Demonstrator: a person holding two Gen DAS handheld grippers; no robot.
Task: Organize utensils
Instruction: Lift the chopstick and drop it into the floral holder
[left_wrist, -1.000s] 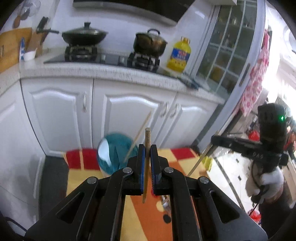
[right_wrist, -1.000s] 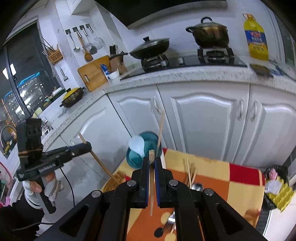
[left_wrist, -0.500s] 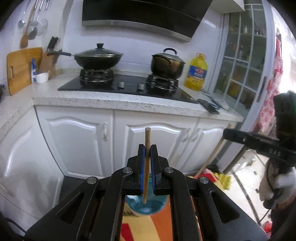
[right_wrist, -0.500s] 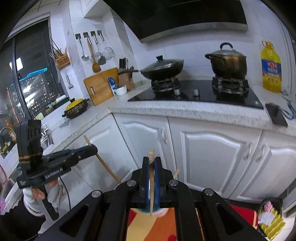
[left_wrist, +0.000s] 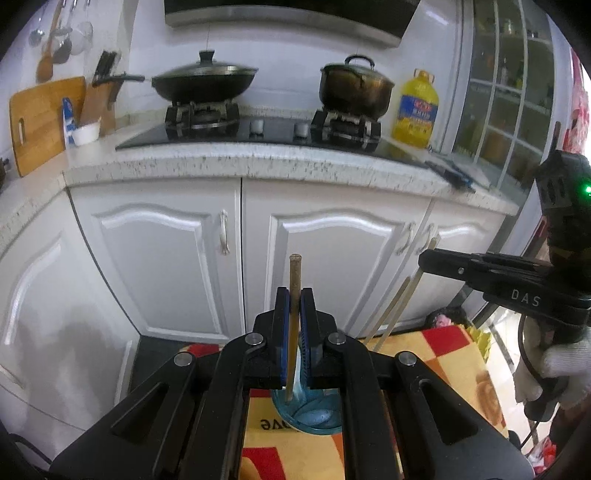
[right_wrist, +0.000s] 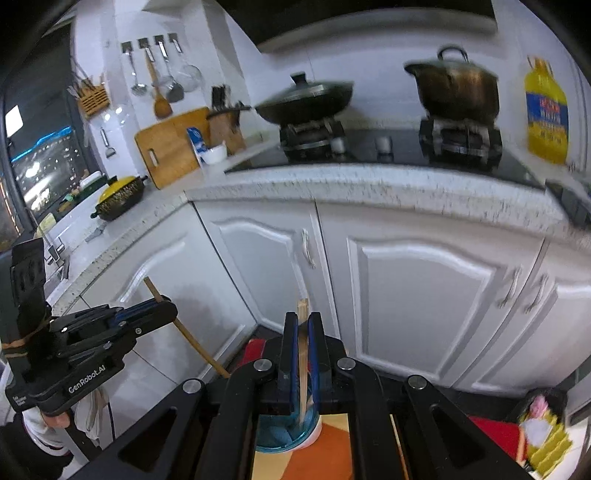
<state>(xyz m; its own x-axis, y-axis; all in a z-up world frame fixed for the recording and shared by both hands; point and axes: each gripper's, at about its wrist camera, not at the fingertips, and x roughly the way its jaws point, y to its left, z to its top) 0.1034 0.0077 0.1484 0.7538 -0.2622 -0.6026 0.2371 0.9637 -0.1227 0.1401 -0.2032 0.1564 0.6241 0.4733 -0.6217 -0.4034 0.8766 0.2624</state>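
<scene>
Left hand-held gripper (left_wrist: 294, 314) clamped on a brown chopstick (left_wrist: 294, 280), right hand-held gripper (right_wrist: 303, 343) clamped on pale chopsticks (right_wrist: 303, 332), both held above a blue cup (left_wrist: 306, 410)

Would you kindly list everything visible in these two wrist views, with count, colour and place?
chopstick: two, tan, one clamped in each gripper
cup: one, blue translucent, on the cloth below the grippers
cloth: one, yellow, orange and red, under the cup
wok: one, black, lidded, left burner
pot: one, dark, lidded, right burner
oil bottle: one, yellow, right of the stove
cutting board: one, wooden, leaning on the wall at left
cabinet doors: white, below the counter
left gripper: black, shut on a chopstick
right gripper: black, shut on a chopstick
gloved hand: white, holding the right gripper
</scene>
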